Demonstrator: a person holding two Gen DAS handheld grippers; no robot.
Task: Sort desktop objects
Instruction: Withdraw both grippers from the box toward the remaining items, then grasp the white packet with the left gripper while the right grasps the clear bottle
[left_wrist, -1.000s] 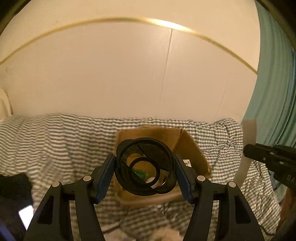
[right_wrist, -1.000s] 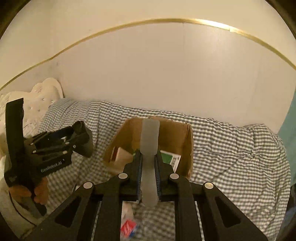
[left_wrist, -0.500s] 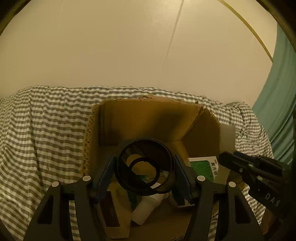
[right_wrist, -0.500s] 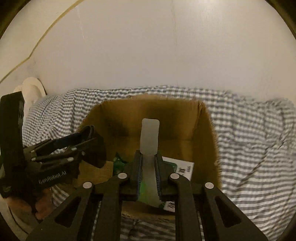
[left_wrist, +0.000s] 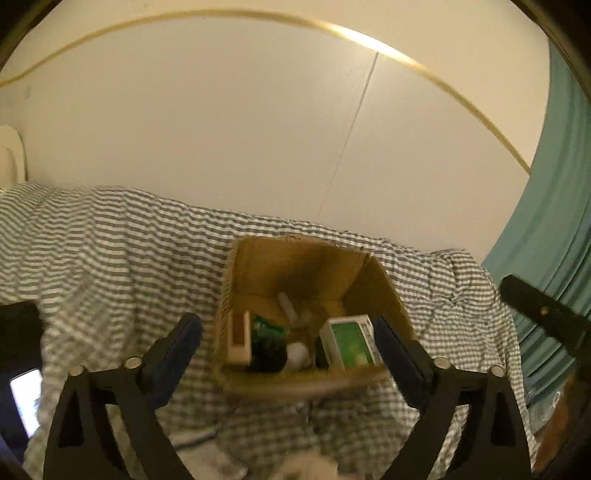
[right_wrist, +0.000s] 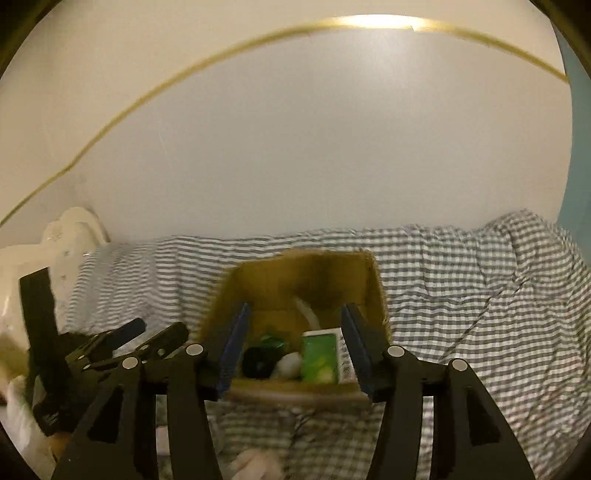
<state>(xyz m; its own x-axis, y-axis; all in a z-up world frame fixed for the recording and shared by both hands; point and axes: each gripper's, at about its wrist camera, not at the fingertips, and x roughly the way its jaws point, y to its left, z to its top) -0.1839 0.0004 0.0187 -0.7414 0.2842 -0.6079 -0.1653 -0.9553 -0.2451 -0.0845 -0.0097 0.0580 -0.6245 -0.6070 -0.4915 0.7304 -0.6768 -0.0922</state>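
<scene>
Your fingers on the left gripper are spreading apart and stand very wide, with nothing pinched between the blue pads; only the open cardboard box shows in the gap beyond them. Your right gripper is also opening, about half spread, its pads bare and gripping nothing.

The box sits on a gray-and-white checked cloth in front of a pale wall, just ahead of both grippers and below them. Inside it you can see a green-and-white carton at the right, a dark round ring lying near the front, a small white rounded thing beside the ring, something with green print behind it, and a white-and-brown packet standing against the left wall. A pale strip leans toward the back of the box.

From the right camera, your left gripper shows at the lower left, beside the box. A lit phone screen lies at the far left, and a teal curtain hangs at the right.
</scene>
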